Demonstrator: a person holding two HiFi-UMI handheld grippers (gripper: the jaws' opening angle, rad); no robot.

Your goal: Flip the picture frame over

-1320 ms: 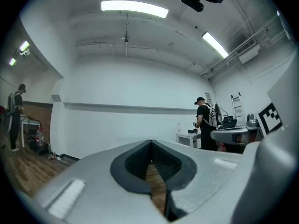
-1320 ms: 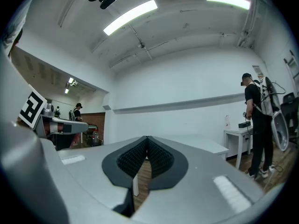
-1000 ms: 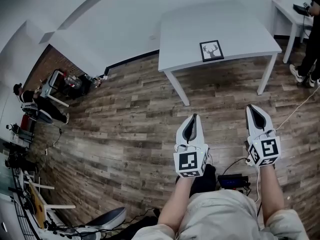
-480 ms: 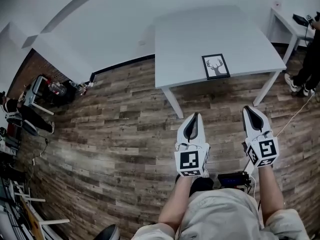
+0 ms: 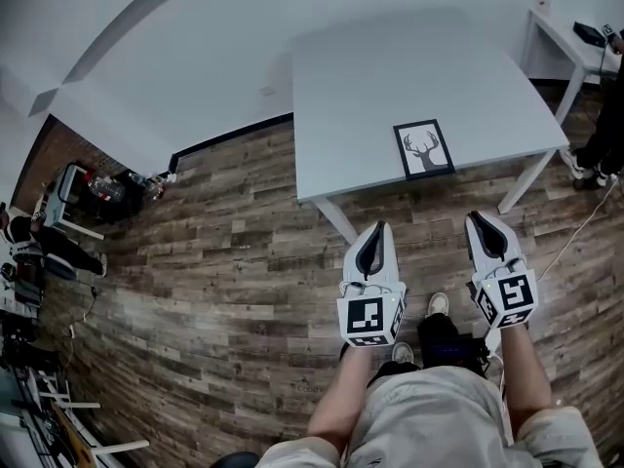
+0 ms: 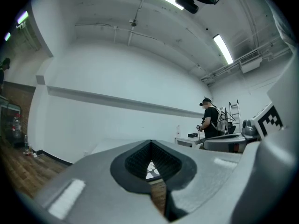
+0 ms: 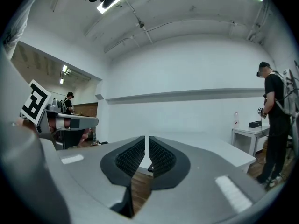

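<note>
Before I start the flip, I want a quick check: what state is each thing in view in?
picture frame: lying flat on the table, deer picture facing up, not yet flipped, untouched.
left gripper: shut, empty, over the floor short of the table.
right gripper: jaws a narrow slit apart, just been opening, nothing between them.

A white table point(image 5: 370, 76) on the wood floor point(image 5: 224, 261) bears one picture frame point(image 5: 424, 149) near its front edge.
</note>
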